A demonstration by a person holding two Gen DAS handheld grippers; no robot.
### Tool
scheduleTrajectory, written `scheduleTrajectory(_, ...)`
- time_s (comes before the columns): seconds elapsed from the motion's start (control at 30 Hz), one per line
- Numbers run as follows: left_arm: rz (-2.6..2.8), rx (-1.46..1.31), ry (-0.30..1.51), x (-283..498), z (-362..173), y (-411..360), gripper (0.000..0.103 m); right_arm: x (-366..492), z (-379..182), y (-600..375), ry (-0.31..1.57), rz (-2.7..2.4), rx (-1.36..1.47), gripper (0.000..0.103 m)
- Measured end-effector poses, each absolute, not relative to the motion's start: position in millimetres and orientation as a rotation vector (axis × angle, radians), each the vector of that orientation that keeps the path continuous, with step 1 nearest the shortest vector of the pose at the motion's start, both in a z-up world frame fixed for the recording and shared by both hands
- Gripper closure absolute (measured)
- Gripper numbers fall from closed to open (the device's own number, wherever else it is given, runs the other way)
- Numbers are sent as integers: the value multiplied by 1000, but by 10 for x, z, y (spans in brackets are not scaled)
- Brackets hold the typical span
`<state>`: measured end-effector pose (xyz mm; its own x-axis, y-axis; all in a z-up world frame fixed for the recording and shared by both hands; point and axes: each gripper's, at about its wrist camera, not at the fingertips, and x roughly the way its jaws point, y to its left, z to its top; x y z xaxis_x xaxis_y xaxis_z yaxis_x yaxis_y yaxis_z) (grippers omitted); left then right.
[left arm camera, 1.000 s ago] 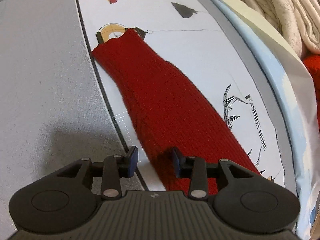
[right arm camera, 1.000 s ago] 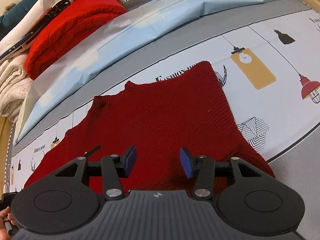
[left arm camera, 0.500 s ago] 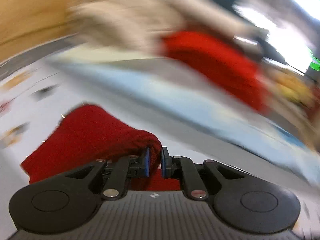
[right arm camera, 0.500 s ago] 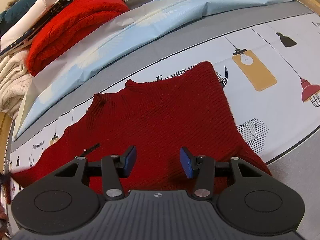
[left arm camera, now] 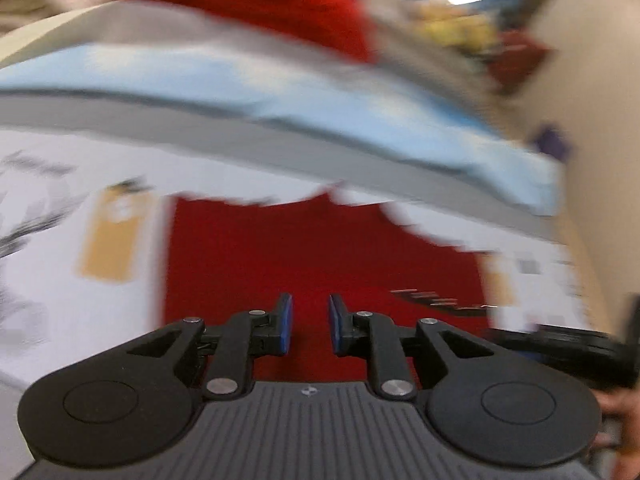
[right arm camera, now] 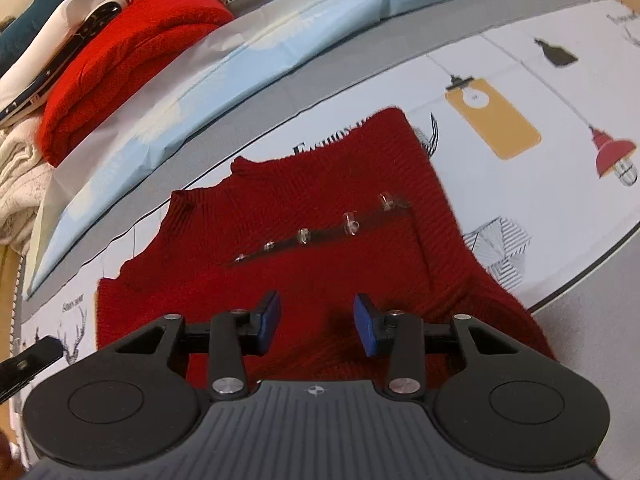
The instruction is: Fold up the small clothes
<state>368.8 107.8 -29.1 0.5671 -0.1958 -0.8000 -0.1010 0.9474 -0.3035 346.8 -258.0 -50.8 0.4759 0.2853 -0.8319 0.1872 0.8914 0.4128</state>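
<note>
Right claw [right arm camera: 316, 322]: mine, parted wide, empty above sweater [right arm camera: 320, 240].
Left claw [left arm camera: 309, 326]: narrowly parted, empty, over sweater.

Both wrist views over sweater [right arm camera: 320, 248]

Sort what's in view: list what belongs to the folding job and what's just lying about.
For the job: dark red knit sweater, left gripper, right gripper.

Lying about: folded bright red sweater, cream knit, light blue sheet, printed cover.
</note>
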Motion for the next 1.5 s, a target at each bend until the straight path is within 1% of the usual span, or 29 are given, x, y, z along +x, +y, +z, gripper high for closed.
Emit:
scheduleTrajectory(0.07, 58, -335, 1024, 3777, -370, 1248, 81, 3474, -564, -2621, 1104, 59, 540, 60)
scheduleTrajectory(0.13, 109, -393, 1044, 3773, -416, 1503, 81, 3481, -639, -2677, 1123, 39, 590, 60)
scheduleTrajectory(0.23, 113, -435, 1036, 3790, -380, 1598, 81, 3472, -785, -2842, 1148, -49, 683, 58)
scheduleTrajectory(0.33, 95, -421, 1018, 3805, -334, 1594, 81, 3473, -892, -2975, 1151, -111, 741, 60)
scheduleTrajectory(0.37, 85, -418, 1016, 3787, -333, 1551, 81, 3475, -912, -2998, 1145, -121, 747, 63)
scheduleTrajectory(0.43, 74, -411, 1021, 3789, -341, 1473, 81, 3476, -944, -3016, 1139, -137, 753, 76)
scheduleTrajectory(0.47, 72, -407, 1024, 3779, -343, 1425, 81, 3471, -966, -3028, 1140, -146, 759, 78)
scheduleTrajectory(0.5, 71, -404, 1028, 3787, -366, 1423, 81, 3468, -985, -3044, 1141, -154, 768, 86)
scheduleTrajectory(0.53, 72, -403, 1030, 3791, -378, 1426, 81, 3462, -1001, -3056, 1141, -161, 777, 95)
scheduleTrajectory(0.57, 73, -403, 1029, 3790, -383, 1430, 81, 3453, -1004, -3072, 1136, -164, 783, 97)
scheduleTrajectory(0.63, 74, -404, 1027, 3785, -377, 1445, 81, 3443, -962, -3091, 1108, -153, 787, 103)
scheduleTrajectory(0.73, 77, -400, 1025, 3792, -383, 1453, 81, 3419, -753, -3061, 1037, -135, 752, 103)
scheduleTrajectory(0.83, 81, -395, 1033, 3800, -406, 1454, 81, 3395, -390, -3021, 861, -97, 663, 103)
scheduleTrajectory(0.9, 83, -395, 1037, 3802, -423, 1456, 81, 3407, -276, -3051, 803, -94, 623, 103)
scheduleTrajectory(0.93, 85, -395, 1039, 3803, -430, 1457, 81, 3431, -290, -3086, 824, -109, 628, 100)
scheduleTrajectory(1.0, 86, -396, 1040, 3807, -436, 1456, 81, 3484, -432, -3131, 915, -127, 634, 97)
scheduleTrajectory(1.03, 86, -398, 1040, 3807, -433, 1456, 81, 3509, -532, -3137, 963, -126, 628, 87)
scheduleTrajectory(1.07, 86, -400, 1040, 3809, -430, 1453, 81, 3516, -601, -3130, 988, -128, 626, 79)
scheduleTrajectory(1.1, 84, -402, 1038, 3809, -424, 1449, 81, 3511, -666, -3113, 1008, -129, 620, 66)
scheduleTrajectory(1.13, 81, -403, 1037, 3809, -419, 1443, 81, 3526, -731, -3066, 1029, -122, 605, 63)
scheduleTrajectory(1.27, 74, -401, 1038, 3809, -418, 1427, 81, 3524, -894, -2954, 1088, -88, 566, 61)
scheduleTrajectory(1.33, 75, -403, 1039, 3811, -423, 1433, 81, 3530, -928, -2894, 1095, -80, 534, 63)
scheduleTrajectory(1.37, 74, -403, 1039, 3811, -423, 1437, 81, 3542, -938, -2881, 1095, -80, 518, 70)
scheduleTrajectory(1.4, 74, -402, 1040, 3812, -423, 1441, 81, 3549, -939, -2867, 1094, -85, 496, 90)
scheduleTrajectory(1.43, 75, -401, 1039, 3812, -422, 1446, 81, 3544, -926, -2857, 1085, -99, 468, 101)
scheduleTrajectory(1.5, 75, -401, 1038, 3814, -419, 1458, 81, 3509, -837, -2883, 1032, -92, 461, 101)
